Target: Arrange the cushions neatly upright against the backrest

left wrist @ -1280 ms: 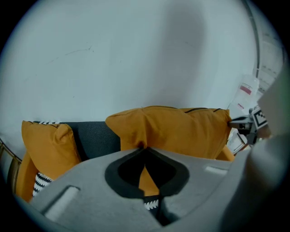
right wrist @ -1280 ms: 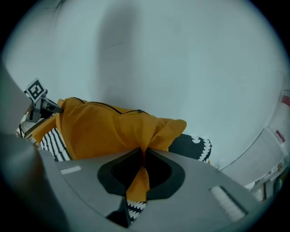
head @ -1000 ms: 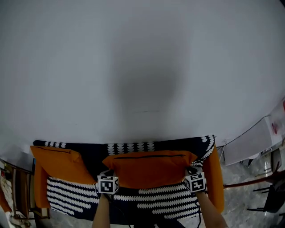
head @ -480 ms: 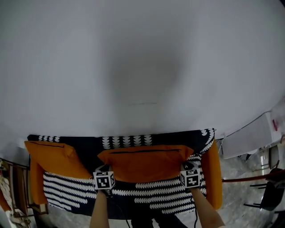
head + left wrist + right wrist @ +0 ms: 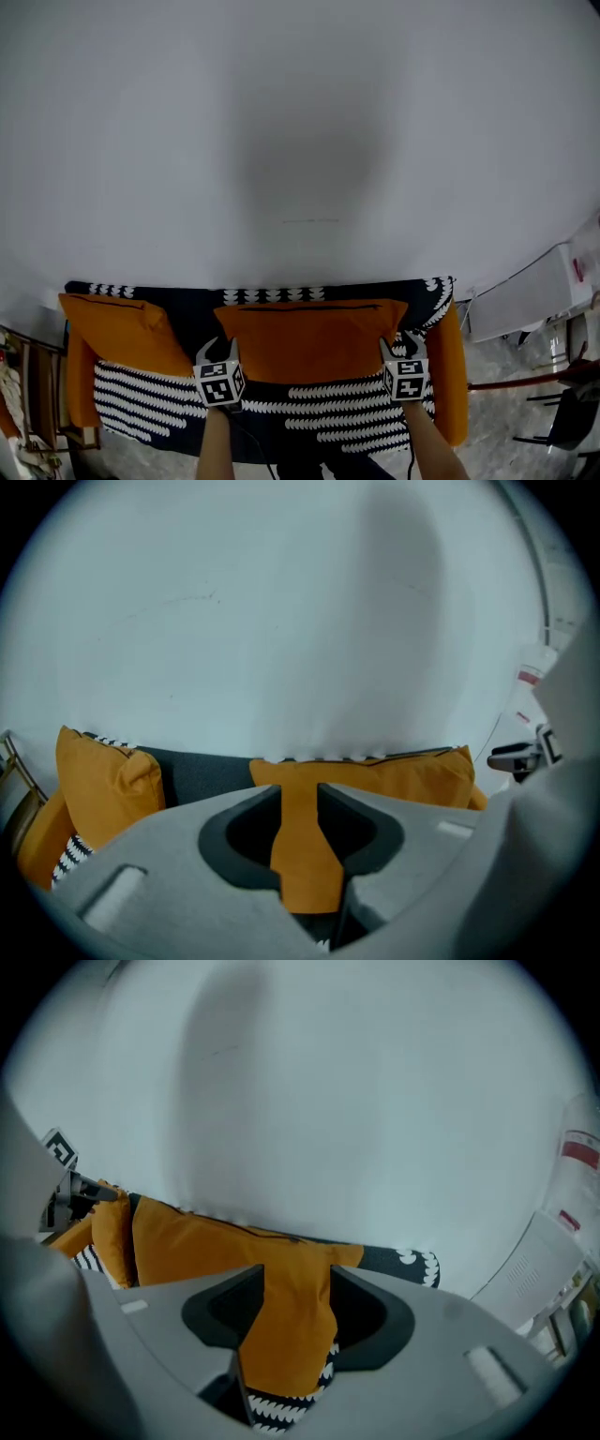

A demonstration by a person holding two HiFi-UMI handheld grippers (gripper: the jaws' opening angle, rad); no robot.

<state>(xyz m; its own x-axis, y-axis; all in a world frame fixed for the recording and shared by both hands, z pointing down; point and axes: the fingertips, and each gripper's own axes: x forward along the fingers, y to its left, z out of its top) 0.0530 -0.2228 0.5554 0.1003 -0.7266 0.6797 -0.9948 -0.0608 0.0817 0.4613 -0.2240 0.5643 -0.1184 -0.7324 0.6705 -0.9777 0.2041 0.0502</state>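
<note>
Two cushions matter here. Left of the left gripper [image 5: 217,350], the left cushion [image 5: 117,330] leans in a corner of the sofa [image 5: 309,417]. It is tilted rather than square, so a knock could slump it further.

The left gripper sits at the lower left corner of the middle cushion [image 5: 309,339]. Its jaws have just been opening and stand parted, with orange fabric in the gap that the pads do not press. That cushion stands upright against the backrest [image 5: 192,314] and reaches from one gripper to the other. The right gripper [image 5: 405,345] is at its lower right corner, jaws also just opened and parted wider, with the fabric between them loose.

With both corners let go, the cushion may tip forward or slide down the seat. A jaw that catches the cloth as it backs away would drag it askew.

Right of the right gripper is an orange piece [image 5: 450,375]; I cannot tell whether it is a cushion or the sofa's arm.

No container shows, and the sofa alone carries the cushions.
</note>
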